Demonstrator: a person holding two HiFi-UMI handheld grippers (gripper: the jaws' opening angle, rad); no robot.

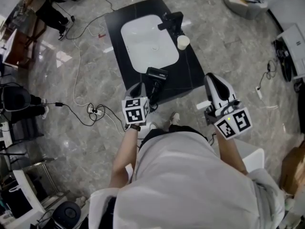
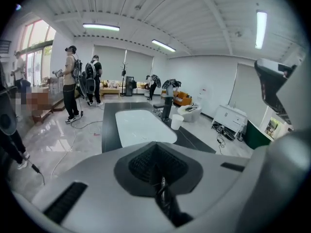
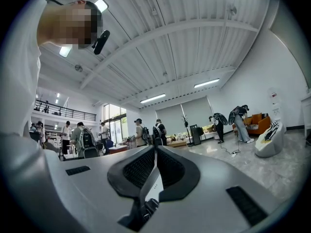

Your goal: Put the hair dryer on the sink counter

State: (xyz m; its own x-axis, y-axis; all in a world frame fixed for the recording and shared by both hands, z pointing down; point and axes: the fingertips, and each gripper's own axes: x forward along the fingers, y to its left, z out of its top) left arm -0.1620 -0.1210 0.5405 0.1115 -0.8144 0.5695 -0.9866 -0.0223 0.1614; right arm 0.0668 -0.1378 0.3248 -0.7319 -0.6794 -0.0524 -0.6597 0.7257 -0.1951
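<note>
The black hair dryer (image 1: 155, 78) lies on the black sink counter (image 1: 190, 66), between the white basin (image 1: 148, 42) and the counter's near edge, handle toward me. My left gripper (image 1: 137, 86) hovers just left of it, jaws shut with nothing between them; whether it touches the dryer I cannot tell. In the left gripper view the left gripper (image 2: 156, 147) faces along the sink counter (image 2: 109, 125) and basin (image 2: 141, 125); the dryer is out of sight there. My right gripper (image 1: 212, 78) is off the counter's right corner, shut and empty. The right gripper (image 3: 155, 152) tilts up at the ceiling.
A black faucet (image 1: 171, 20) and a white cup (image 1: 183, 42) stand at the basin's far right. Cables (image 1: 78, 70) and a power strip (image 1: 94, 110) lie on the floor left of the counter. People (image 2: 72, 81) stand beyond the counter's left, a white cabinet (image 2: 232, 120) to the right.
</note>
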